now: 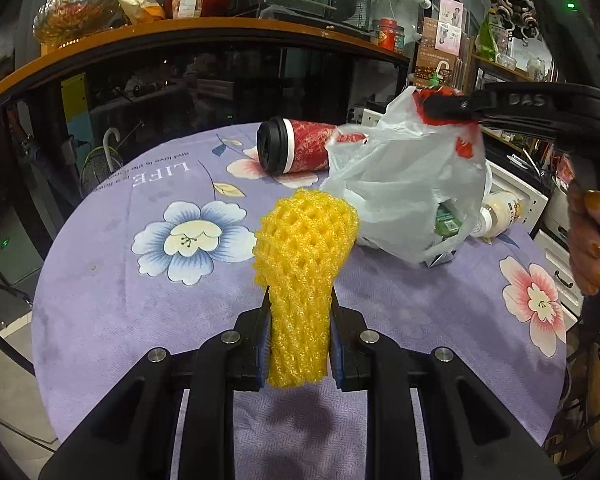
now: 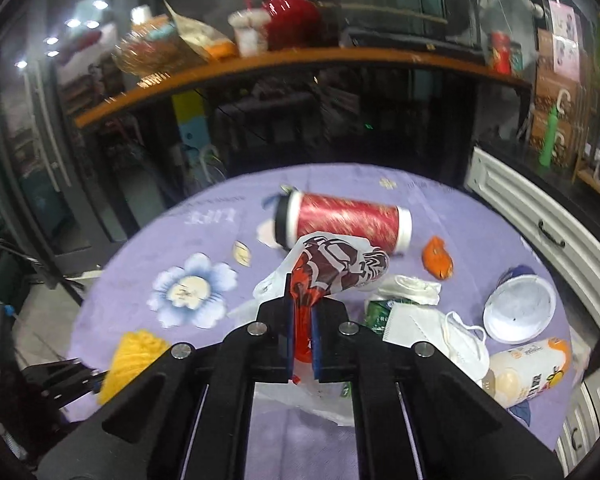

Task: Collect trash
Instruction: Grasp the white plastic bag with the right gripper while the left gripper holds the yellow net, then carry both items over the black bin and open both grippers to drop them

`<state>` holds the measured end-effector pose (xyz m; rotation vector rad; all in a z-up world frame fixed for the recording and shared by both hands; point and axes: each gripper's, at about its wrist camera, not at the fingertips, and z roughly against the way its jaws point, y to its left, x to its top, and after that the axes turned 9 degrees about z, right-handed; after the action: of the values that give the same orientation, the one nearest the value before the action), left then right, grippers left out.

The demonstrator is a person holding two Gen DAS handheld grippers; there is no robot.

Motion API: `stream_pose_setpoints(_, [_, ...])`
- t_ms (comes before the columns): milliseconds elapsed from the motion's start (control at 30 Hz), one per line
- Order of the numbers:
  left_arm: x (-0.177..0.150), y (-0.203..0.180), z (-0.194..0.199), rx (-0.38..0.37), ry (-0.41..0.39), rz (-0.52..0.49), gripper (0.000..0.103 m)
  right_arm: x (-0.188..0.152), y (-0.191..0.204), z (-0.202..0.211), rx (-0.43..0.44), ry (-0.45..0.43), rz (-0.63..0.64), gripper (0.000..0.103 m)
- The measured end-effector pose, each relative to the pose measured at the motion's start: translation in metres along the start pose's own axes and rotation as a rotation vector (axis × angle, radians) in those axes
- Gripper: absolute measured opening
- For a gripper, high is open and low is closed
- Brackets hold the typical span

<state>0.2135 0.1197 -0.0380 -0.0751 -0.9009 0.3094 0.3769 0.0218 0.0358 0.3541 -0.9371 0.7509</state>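
My left gripper (image 1: 300, 296) is shut on a yellow foam fruit net (image 1: 304, 240), held just above the purple flowered tablecloth (image 1: 120, 300). Beyond it on the right, a white plastic bag (image 1: 404, 184) with red print hangs lifted, with a green carton (image 1: 446, 220) inside. My right gripper (image 2: 303, 292) is shut on the bag's bunched red-printed top (image 2: 332, 268). From the left wrist view the right gripper (image 1: 440, 106) reaches in from the right, a person's hand (image 1: 588, 240) on its grip. The net (image 2: 136, 352) also shows at the lower left of the right wrist view.
A red cup with a black lid (image 2: 348, 216) lies on its side at the far edge. Orange peel (image 2: 438, 258), a white round lid (image 2: 518, 308), a face mask (image 2: 456, 332) and a pale bottle (image 2: 528, 372) lie on the right. A dark cabinet with a cluttered shelf (image 1: 220, 24) stands behind.
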Motion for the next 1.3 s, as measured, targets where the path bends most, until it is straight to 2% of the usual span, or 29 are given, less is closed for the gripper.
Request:
stream_pose_setpoints(200, [0.001,-0.012,0.019,-0.020,-0.037,-0.036,0.023,-0.006,0.001,0.062,0.014,-0.073,0.010,0.007])
stream_pose_setpoints(467, [-0.004,-0.052,0.031,-0.105,-0.038,-0.112,0.023,-0.045,-0.026,0.131,-0.064,-0.100,-0.019,0.007])
stream_pose_setpoints(667, [-0.014,-0.097,0.029,-0.196,-0.007,-0.199,0.023,-0.092,-0.059,0.177,-0.193,-0.083,-0.067,0.007])
stream_pose_setpoints(1000, [-0.038,-0.191,0.023,-0.376,0.062,-0.336,0.023,-0.191,-0.128,0.244,-0.391,-0.010,-0.257,0.007])
stream_pose_setpoints(1167, [-0.051,-0.231,0.025,-0.452,0.089,-0.379,0.023,-0.241,-0.157,0.251,-0.446,0.055,-0.353,0.007])
stream_pose_setpoints(1300, [-0.064,-0.262,0.022,-0.497,0.118,-0.408,0.023,-0.284,-0.177,0.244,-0.454,0.118,-0.424,0.007])
